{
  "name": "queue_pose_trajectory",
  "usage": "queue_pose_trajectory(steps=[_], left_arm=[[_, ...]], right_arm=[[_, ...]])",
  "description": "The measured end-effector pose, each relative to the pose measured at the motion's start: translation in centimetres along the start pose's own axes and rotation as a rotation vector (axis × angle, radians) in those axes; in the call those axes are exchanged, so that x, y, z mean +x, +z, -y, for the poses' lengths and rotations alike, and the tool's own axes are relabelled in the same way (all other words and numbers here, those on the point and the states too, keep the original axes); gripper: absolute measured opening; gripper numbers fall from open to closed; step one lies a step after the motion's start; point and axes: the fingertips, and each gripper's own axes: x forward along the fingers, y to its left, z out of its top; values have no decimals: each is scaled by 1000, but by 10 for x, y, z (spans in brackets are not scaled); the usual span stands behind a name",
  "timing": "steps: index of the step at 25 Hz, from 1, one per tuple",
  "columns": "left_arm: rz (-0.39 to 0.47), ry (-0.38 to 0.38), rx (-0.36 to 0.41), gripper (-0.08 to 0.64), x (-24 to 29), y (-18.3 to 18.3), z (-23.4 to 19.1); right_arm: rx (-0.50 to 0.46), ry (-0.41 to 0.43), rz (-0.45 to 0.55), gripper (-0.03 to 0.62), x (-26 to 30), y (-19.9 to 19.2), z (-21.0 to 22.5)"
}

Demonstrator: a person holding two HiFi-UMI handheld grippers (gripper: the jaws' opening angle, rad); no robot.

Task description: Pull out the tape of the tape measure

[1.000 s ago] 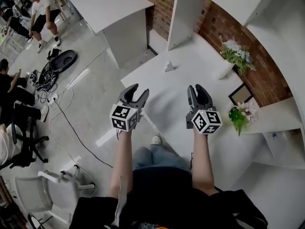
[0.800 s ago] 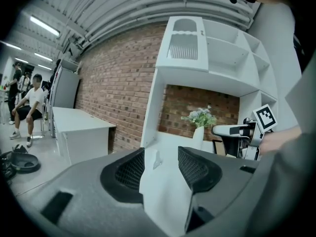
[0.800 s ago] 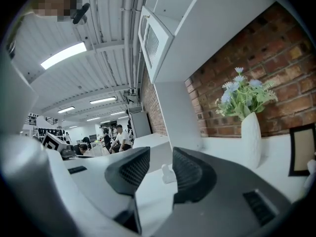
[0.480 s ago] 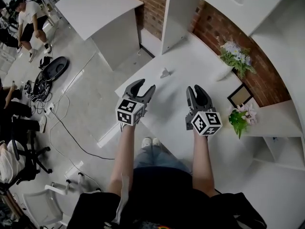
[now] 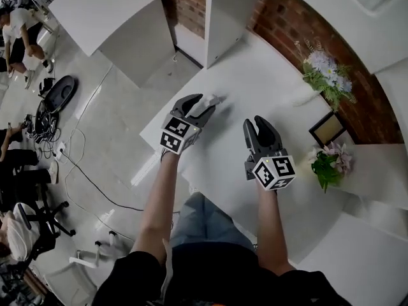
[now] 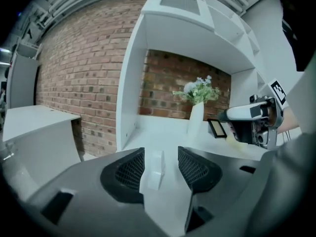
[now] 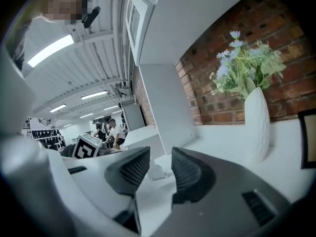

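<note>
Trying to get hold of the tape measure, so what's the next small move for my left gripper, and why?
Probably close the left gripper: the white tape measure seems to sit on the table between its open jaws, not yet pinched.

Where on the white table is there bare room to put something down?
Free: the middle of the table, between the tape measure and the flowers. Crowded: the right side, with flowers, picture frame and small plant.
</note>
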Motion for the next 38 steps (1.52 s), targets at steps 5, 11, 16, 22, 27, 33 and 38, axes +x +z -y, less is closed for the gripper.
queue_pose_trajectory(steps=[5, 11, 16, 22, 27, 33, 38], left_arm=[[-44, -50, 44, 178, 35, -22, -5], [-45, -70, 57, 97, 40, -30, -6], [-40, -111, 83, 91, 35, -31, 5], [-25, -148, 100, 91, 24, -22, 23], [1, -195, 143, 91, -8, 2, 51], [16, -295, 229, 91, -56, 19, 101], [15, -368, 296, 91, -92, 21, 139]], right_arm=[[25, -6, -42, 123, 4, -28, 10], [39, -8, -65, 123, 1, -41, 16], [42, -7, -71, 123, -2, -44, 16], [10, 11, -83, 123, -4, -43, 13], [-131, 82, -153, 123, -5, -31, -4], [-447, 342, -387, 123, -12, -41, -55], [-783, 491, -621, 143, -39, -68, -80]])
